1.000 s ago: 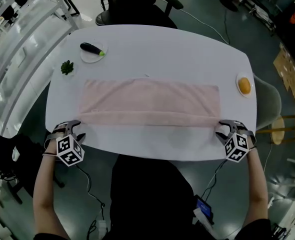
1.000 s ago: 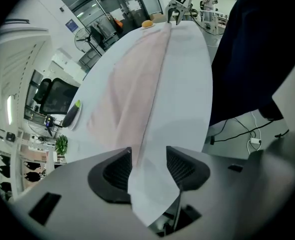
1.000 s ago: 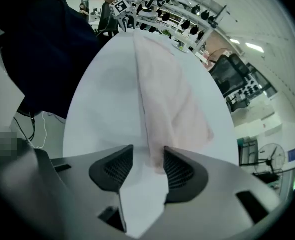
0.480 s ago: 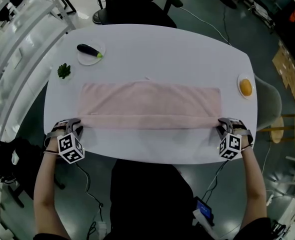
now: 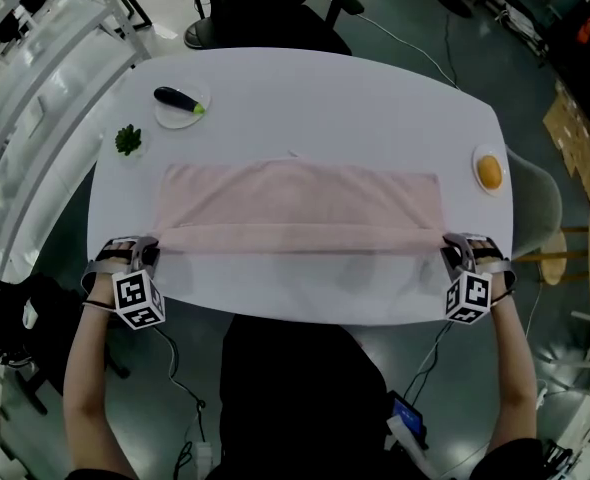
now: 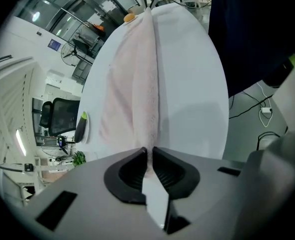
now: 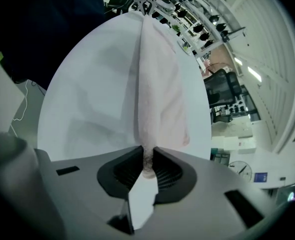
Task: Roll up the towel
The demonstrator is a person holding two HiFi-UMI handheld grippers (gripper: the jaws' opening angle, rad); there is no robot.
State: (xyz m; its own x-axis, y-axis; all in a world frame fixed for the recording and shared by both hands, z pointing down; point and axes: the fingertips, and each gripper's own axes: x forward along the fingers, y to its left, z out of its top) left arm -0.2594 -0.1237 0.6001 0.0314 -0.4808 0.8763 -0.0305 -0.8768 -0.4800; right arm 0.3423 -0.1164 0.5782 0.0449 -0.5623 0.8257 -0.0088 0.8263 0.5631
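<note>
A pink towel (image 5: 300, 208) lies spread across the white table (image 5: 325, 98), its near edge doubled over into a long fold. My left gripper (image 5: 145, 254) is at the fold's left end. In the left gripper view its jaws (image 6: 149, 156) are closing, and the towel (image 6: 137, 74) is pinched between the pads. My right gripper (image 5: 454, 252) is at the fold's right end. Its jaws (image 7: 147, 159) are closing too, with the towel (image 7: 155, 84) squeezed between them. The fold runs taut from one gripper to the other.
At the table's far left a dark aubergine rests on a small plate (image 5: 180, 103), with a green sprig (image 5: 128, 140) beside it. An orange on a dish (image 5: 489, 172) sits at the right edge. Behind the table is a black office chair (image 5: 265, 8).
Both pairs of jaws have closed onto the ends of the towel's near fold. The hands have drifted slightly apart, and the fold now looks stretched straight with a shadow under it.
</note>
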